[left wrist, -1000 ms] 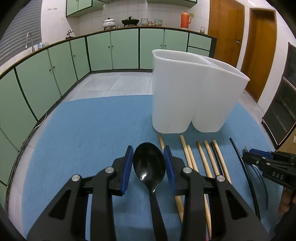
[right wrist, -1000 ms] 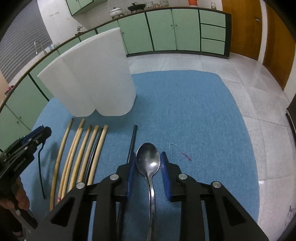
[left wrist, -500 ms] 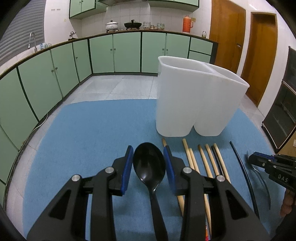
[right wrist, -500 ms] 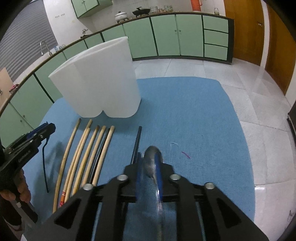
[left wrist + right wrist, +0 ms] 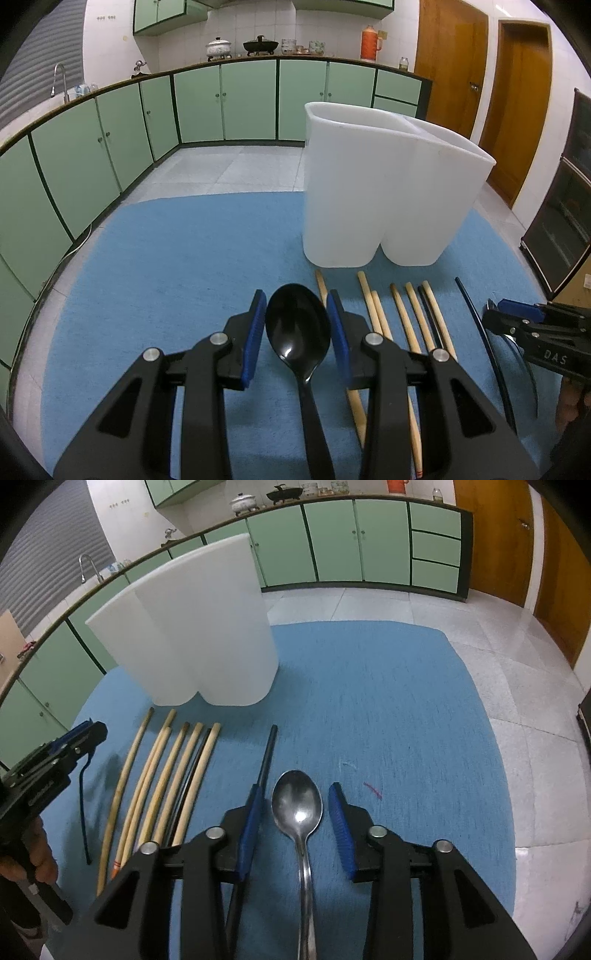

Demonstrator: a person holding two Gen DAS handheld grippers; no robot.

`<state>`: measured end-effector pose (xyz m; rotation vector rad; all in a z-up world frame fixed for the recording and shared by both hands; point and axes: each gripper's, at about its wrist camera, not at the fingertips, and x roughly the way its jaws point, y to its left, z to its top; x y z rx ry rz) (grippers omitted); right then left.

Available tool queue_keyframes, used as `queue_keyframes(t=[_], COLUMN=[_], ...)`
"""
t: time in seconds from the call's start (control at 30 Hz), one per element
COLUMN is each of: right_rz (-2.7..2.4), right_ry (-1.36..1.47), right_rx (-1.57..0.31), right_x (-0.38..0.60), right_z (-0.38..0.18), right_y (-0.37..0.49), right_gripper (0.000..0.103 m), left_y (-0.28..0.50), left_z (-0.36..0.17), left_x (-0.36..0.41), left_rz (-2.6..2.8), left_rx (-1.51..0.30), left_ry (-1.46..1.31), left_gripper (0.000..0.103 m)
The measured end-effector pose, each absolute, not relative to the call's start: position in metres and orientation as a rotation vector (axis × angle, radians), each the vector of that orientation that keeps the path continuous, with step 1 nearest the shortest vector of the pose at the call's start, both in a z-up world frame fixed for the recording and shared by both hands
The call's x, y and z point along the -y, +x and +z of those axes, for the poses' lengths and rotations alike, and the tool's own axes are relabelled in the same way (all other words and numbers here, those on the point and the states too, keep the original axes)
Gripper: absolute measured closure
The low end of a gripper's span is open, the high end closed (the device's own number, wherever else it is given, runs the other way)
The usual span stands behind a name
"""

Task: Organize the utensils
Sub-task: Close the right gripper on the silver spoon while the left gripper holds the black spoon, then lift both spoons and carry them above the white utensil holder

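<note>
No utensil is seen in the white two-compartment plastic holder (image 5: 384,192), though its inside is hidden. A black plastic spoon (image 5: 297,328) sits between the part-open left jaws (image 5: 297,325), a steel spoon (image 5: 297,805) between the part-open right jaws (image 5: 297,812); whether either is gripped cannot be told. Bamboo chopsticks (image 5: 162,775) are left lying beside both on the blue surface (image 5: 388,720).

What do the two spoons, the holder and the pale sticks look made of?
Black spoon: probably plastic, glossy, uniformly black with a soft highlight.
Silver spoon: metal, likely steel, with a mirror-like glint.
Holder: matte, slightly translucent white plastic.
Pale sticks: apparently bamboo or wood, tan and dull.
</note>
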<state>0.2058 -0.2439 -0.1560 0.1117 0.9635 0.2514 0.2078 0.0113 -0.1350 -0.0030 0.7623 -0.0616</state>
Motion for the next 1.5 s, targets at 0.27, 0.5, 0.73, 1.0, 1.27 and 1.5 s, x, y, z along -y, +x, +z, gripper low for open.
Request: queue_keyframes(t=[0.27, 0.5, 0.73, 1.0, 1.27, 1.5], right_rz=[0.247, 0.288, 0.348, 0.411, 0.415, 0.387], right_ry=[0.107, 0.172, 0.237, 0.291, 0.272, 0.247], right_rx=[-0.905, -0.747, -0.651, -0.513, -0.357, -0.307], right_x=[0.243, 0.254, 0.26, 0.269, 0.262, 0.238], right_z=[-0.149, -0.113, -0.086, -0.035, 0.017, 0.023], right_y=[0.197, 0.178, 0.177, 0.187, 0.23, 0.286], right_gripper=[0.075, 0.075, 0.075, 0.075, 0.075, 0.075], left_y=[0.208, 0.202, 0.197, 0.204, 0.244, 0.294], left_z=[-0.134, -0.112, -0.084, -0.037, 0.009, 0.012], left_x=[-0.011, -0.016, -0.017, -0.018, -0.005, 0.011], left_rz=[-0.06, -0.048, -0.058, -0.086, -0.103, -0.122], left_rx=[-0.756, -0.678, -0.593, -0.462, -0.311, -0.261], left_ry=[-0.003, -0.022, -0.031, -0.065, -0.079, -0.094], left_gripper=[0.071, 0.071, 0.071, 0.071, 0.071, 0.071])
